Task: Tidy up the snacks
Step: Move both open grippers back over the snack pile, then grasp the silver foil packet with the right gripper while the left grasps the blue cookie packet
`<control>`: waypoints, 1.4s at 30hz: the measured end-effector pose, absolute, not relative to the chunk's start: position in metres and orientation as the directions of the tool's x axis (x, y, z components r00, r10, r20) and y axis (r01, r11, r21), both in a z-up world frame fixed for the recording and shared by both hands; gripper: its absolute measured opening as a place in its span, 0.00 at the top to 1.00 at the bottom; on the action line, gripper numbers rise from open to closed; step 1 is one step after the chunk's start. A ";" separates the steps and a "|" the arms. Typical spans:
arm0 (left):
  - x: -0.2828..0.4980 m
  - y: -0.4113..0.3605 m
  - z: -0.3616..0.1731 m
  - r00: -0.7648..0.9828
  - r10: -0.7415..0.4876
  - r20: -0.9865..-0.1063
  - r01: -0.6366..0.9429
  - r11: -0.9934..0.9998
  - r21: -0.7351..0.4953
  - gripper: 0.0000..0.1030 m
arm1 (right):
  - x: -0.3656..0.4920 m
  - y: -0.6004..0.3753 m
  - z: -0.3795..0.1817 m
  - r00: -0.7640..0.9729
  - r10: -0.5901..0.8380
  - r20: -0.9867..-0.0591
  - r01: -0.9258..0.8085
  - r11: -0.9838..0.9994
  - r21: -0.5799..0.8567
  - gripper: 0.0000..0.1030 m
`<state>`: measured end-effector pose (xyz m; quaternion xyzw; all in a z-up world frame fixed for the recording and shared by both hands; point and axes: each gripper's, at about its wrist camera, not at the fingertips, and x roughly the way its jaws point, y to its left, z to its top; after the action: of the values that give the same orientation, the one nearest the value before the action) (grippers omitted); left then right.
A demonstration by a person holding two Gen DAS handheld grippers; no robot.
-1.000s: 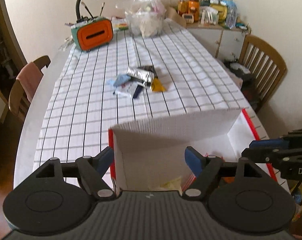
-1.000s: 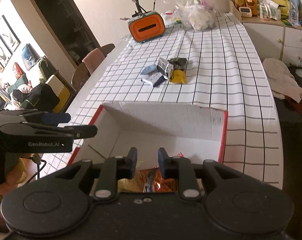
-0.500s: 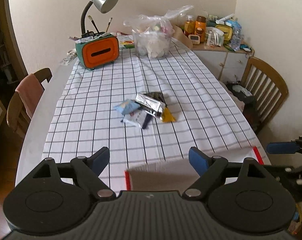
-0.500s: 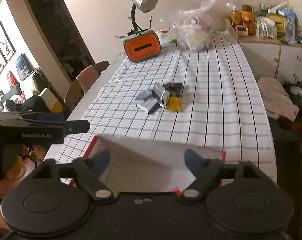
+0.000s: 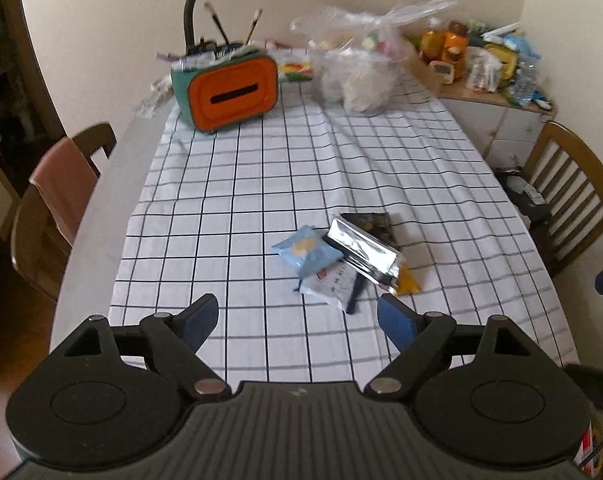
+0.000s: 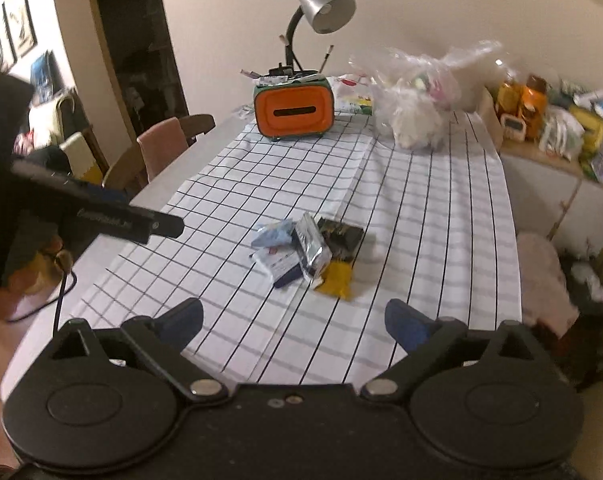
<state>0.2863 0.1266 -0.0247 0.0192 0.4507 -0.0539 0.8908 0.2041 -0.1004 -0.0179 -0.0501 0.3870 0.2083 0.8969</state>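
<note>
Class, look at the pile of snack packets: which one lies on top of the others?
The silver foil packet: shiny and unprinted, it rests across the other packets.

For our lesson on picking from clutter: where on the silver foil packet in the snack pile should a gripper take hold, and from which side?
Take the silver foil packet across its narrow width near the middle, coming from above. It lies on top of the snack pile, slanted over the other packets, so its long edges look free, while its ends overlap neighbours. The open left gripper looks nearest, though blur hides detail.
</note>
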 end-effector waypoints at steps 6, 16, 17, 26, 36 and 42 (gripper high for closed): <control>0.340 0.127 -0.055 0.526 -0.079 -0.847 0.133 0.991 -0.010 0.16 | 0.254 -0.080 -0.032 0.554 0.342 -0.759 -0.446 0.892 0.076 0.06; 0.416 0.130 -0.110 0.411 -0.075 -0.909 0.049 0.997 -0.060 0.16 | 0.304 -0.045 -0.071 0.494 0.284 -0.822 -0.494 0.869 0.003 0.10; 0.422 0.132 -0.116 0.398 -0.076 -0.914 0.031 0.997 -0.070 0.16 | 0.308 -0.042 -0.075 0.491 0.277 -0.826 -0.499 0.867 -0.006 0.11; 0.457 0.139 -0.156 0.361 -0.072 -0.930 -0.097 0.989 -0.115 0.16 | 0.334 -0.014 -0.107 0.472 0.255 -0.844 -0.565 0.822 -0.068 0.14; 0.474 0.130 -0.175 0.326 -0.105 -0.939 -0.149 0.976 -0.161 0.16 | 0.357 0.011 -0.144 0.491 0.185 -0.851 -0.624 0.756 -0.196 0.22; 0.477 0.129 -0.184 0.307 -0.104 -0.946 -0.158 0.975 -0.159 0.16 | 0.364 0.028 -0.164 0.513 0.155 -0.844 -0.666 0.693 -0.277 0.28</control>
<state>0.4767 0.1288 -0.1844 -0.1115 0.5884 0.0168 0.8007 0.3636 0.0276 -0.1642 -0.3004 0.4246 0.2516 0.8162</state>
